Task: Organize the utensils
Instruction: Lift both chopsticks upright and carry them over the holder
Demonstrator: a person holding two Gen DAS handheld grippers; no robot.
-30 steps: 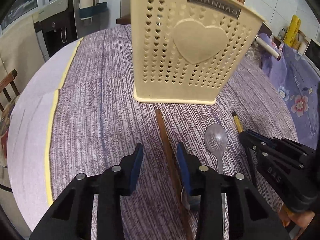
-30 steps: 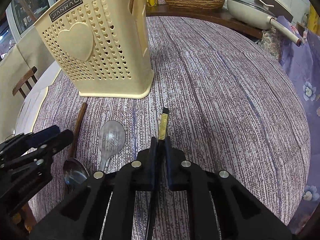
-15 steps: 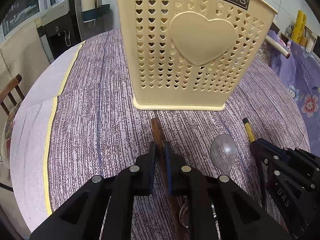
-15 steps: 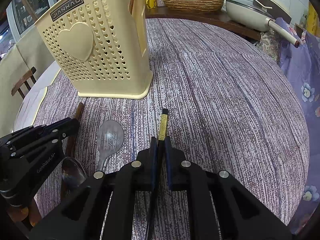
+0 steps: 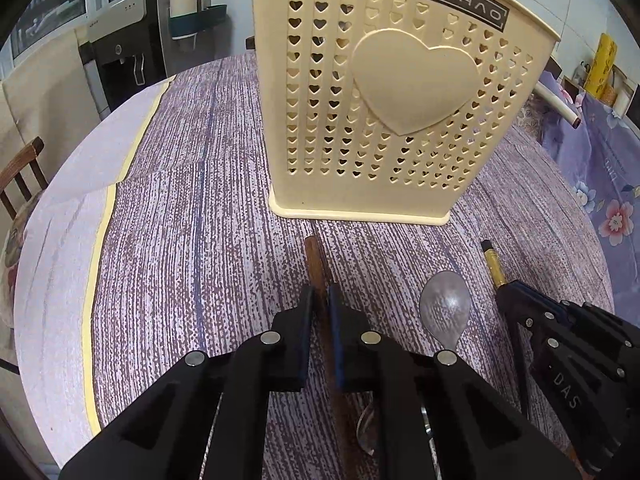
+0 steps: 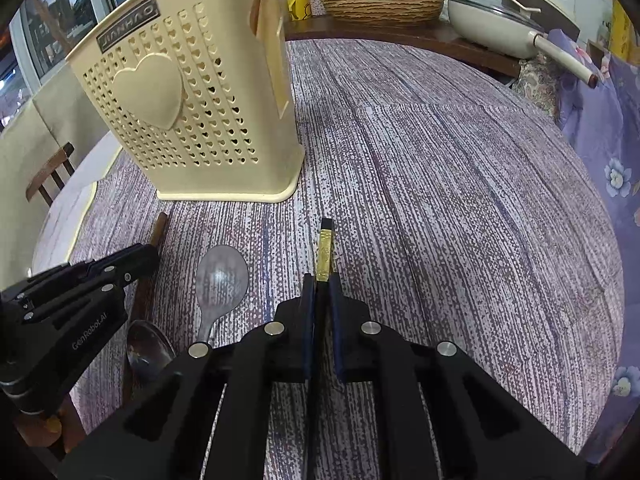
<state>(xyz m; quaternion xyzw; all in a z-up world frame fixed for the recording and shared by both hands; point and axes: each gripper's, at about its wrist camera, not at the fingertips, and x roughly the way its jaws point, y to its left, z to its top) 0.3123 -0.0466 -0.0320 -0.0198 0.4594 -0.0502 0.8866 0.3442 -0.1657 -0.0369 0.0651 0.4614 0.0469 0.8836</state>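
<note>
A cream perforated utensil holder [image 5: 392, 120] with a heart on its side stands upright on the table; it also shows in the right wrist view [image 6: 192, 116]. My left gripper [image 5: 319, 294] is shut on a brown wooden stick [image 5: 314, 260] that lies pointing at the holder. My right gripper [image 6: 322, 280] is shut on a black chopstick with a gold band [image 6: 325, 250], also seen in the left wrist view [image 5: 494, 266]. A metal spoon [image 5: 445, 312] lies between the two grippers, bowl toward the holder. A second spoon [image 6: 148, 350] lies partly under the left gripper.
The round table has a purple striped cloth [image 6: 460, 184]. A white pan [image 6: 504, 28] and a woven basket [image 6: 380, 0] stand on a wooden ledge at the back. A wooden chair [image 5: 20, 172] stands at the left. A flowered purple cloth [image 5: 612, 184] hangs at the right.
My left gripper moved left over the wooden stick and shut on it. My right gripper stayed shut on the chopstick and barely moved.
</note>
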